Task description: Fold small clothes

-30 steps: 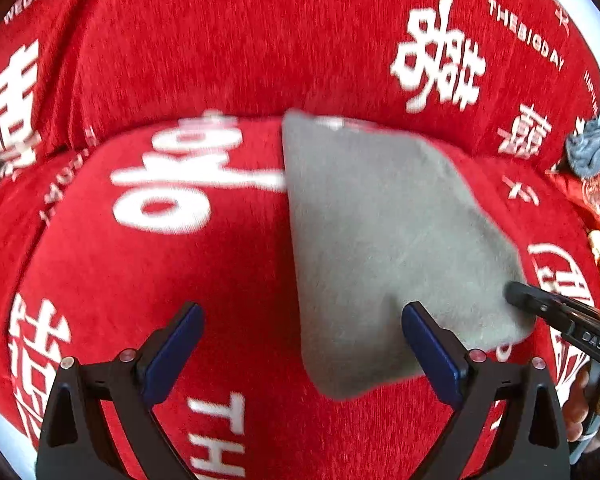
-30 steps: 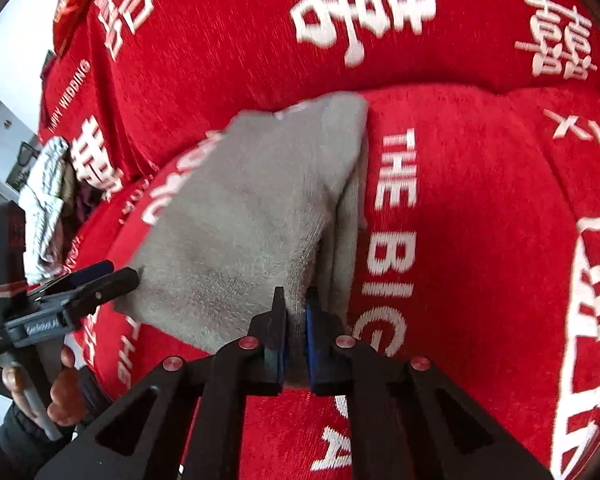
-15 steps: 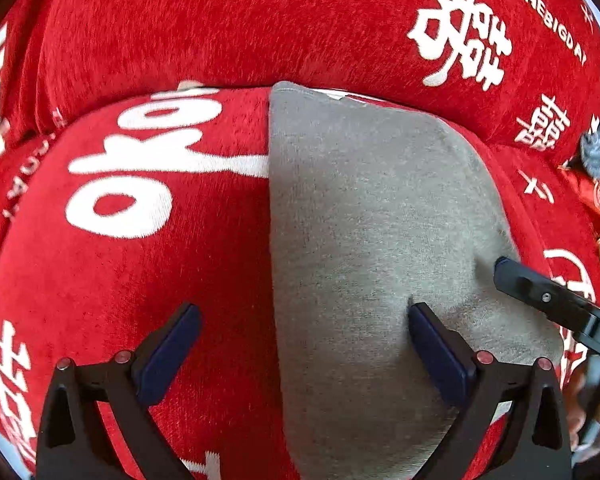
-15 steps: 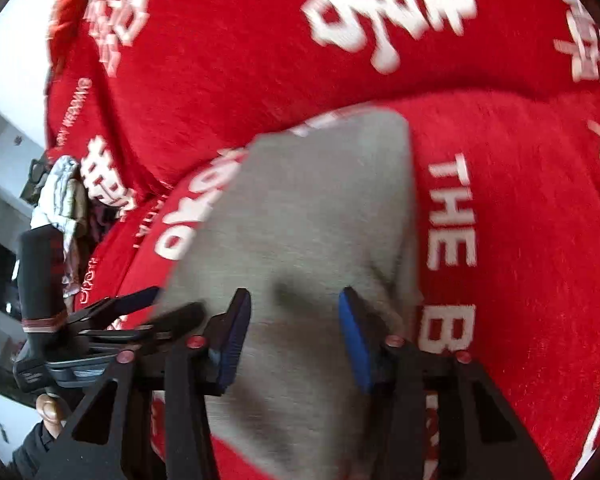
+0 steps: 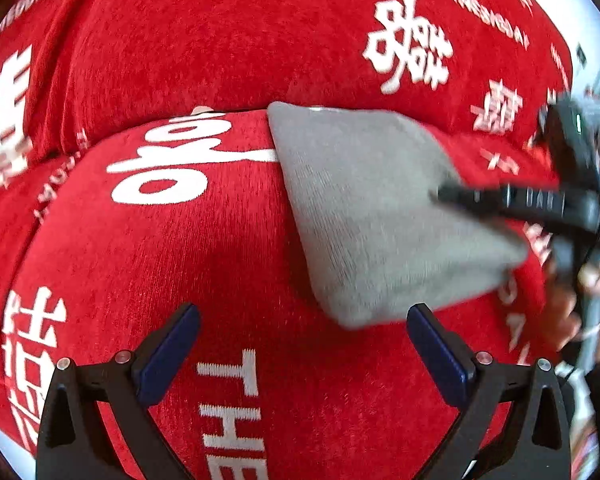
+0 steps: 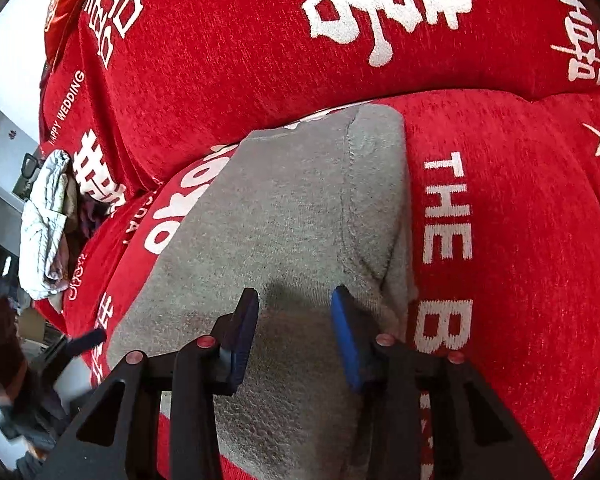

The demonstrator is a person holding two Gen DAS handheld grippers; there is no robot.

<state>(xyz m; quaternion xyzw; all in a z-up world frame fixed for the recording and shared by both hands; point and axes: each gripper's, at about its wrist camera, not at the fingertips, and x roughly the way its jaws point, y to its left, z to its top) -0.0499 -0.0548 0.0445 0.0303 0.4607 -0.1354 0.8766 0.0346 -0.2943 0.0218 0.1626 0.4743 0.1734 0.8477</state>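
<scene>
A folded grey cloth (image 5: pixel 380 208) lies flat on the red sofa seat (image 5: pixel 180 264). My left gripper (image 5: pixel 304 344) is open and hovers over bare red fabric, with the cloth's near corner just ahead of its right finger. My right gripper (image 6: pixel 294 320) is open, its blue pads (image 6: pixel 346 340) apart, and it hangs just above the cloth (image 6: pixel 292 208) with nothing pinched. In the left wrist view the right gripper (image 5: pixel 520 200) reaches in, blurred, over the cloth's right side. The left gripper (image 6: pixel 80 340) shows blurred at the lower left of the right wrist view.
The sofa's red back cushion (image 6: pixel 260 40), printed with white characters, rises right behind the cloth. A pile of pale clothes (image 6: pixel 44 220) sits at the seat's left end. A hand (image 5: pixel 596 280) holds the right gripper's handle at the edge.
My right gripper has let go of the cloth's edge and opened above it. My left gripper moved in over the cloth, then drew back off it onto bare seat.
</scene>
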